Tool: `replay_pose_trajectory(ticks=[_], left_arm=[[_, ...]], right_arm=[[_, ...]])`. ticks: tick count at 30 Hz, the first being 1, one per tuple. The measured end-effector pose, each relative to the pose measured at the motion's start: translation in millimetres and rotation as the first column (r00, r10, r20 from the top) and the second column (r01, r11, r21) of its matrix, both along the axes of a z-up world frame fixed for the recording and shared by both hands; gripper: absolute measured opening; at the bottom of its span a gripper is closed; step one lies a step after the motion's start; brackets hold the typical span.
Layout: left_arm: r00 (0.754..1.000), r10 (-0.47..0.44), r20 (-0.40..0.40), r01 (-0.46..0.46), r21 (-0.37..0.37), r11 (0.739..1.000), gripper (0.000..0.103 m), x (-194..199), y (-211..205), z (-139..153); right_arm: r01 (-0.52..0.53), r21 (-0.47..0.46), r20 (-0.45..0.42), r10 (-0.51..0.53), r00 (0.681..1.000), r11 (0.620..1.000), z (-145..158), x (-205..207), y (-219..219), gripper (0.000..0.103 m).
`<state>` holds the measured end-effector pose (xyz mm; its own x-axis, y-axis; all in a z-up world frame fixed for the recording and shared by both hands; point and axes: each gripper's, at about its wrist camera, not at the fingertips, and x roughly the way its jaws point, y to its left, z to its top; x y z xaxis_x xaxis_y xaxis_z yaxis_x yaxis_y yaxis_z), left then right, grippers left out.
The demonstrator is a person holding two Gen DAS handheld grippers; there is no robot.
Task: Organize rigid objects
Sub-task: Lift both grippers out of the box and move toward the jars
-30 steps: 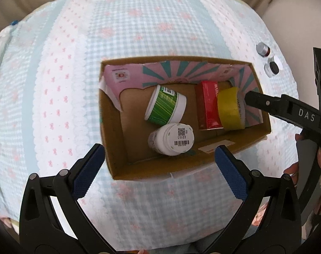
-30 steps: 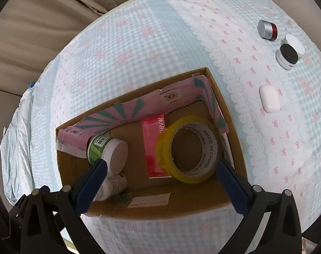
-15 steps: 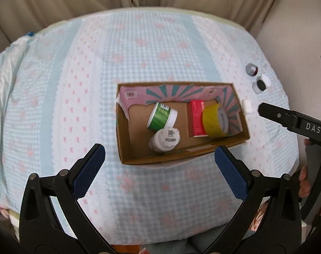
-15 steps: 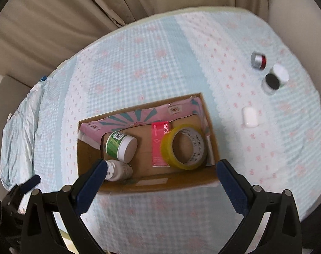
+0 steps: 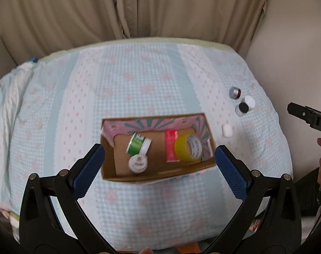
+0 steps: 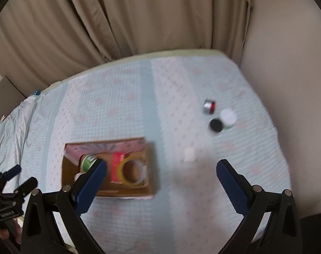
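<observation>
Now between picks | both my left gripper point(image 5: 159, 164) and right gripper point(image 6: 161, 178) open, empty | next — right one fetches white case point(image 6: 189, 154) into box point(image 6: 151, 169).

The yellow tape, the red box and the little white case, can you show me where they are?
yellow tape point(image 5: 181, 150), left wrist view, on its yellow outer side.
red box point(image 5: 170, 146), left wrist view, on its flat red face.
little white case point(image 5: 226, 130), left wrist view, on its top, outside the cardboard box point(image 5: 160, 172).
</observation>
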<state>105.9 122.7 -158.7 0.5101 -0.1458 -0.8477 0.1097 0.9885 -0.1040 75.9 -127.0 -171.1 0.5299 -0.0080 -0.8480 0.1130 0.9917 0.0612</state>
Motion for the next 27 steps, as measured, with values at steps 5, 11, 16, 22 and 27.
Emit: replay_pose_trajectory(ticks=[5, 11, 16, 22, 27], left_arm=[[0.996, 0.066, 0.052, -0.067, 0.014, 0.998, 0.103, 1, -54, 19], [0.985, 0.137, 0.100, -0.142, 0.037, 0.989, 0.103, 7, -135, 23], [0.987, 0.133, 0.085, -0.135, 0.010, 0.991, 0.103, 18, -195, 16], [0.994, 0.049, 0.093, -0.052, 0.028, 0.998, 0.103, 27, -255, 8], [0.996, -0.050, 0.079, 0.050, 0.009, 0.999, 0.103, 48, -294, -20]], right_arm=[[-0.061, -0.051, 0.036, 0.063, 0.997, 0.997, 9, 9, -59, 0.103], [-0.149, -0.087, 0.059, 0.155, 0.986, 0.985, 10, 27, -133, 0.103], [-0.218, -0.107, 0.050, 0.225, 0.973, 0.970, 1, 43, -188, 0.103], [-0.280, -0.112, 0.049, 0.286, 0.957, 0.954, -11, 58, -223, 0.103], [-0.312, -0.126, 0.040, 0.319, 0.947, 0.942, -27, 72, -242, 0.103]])
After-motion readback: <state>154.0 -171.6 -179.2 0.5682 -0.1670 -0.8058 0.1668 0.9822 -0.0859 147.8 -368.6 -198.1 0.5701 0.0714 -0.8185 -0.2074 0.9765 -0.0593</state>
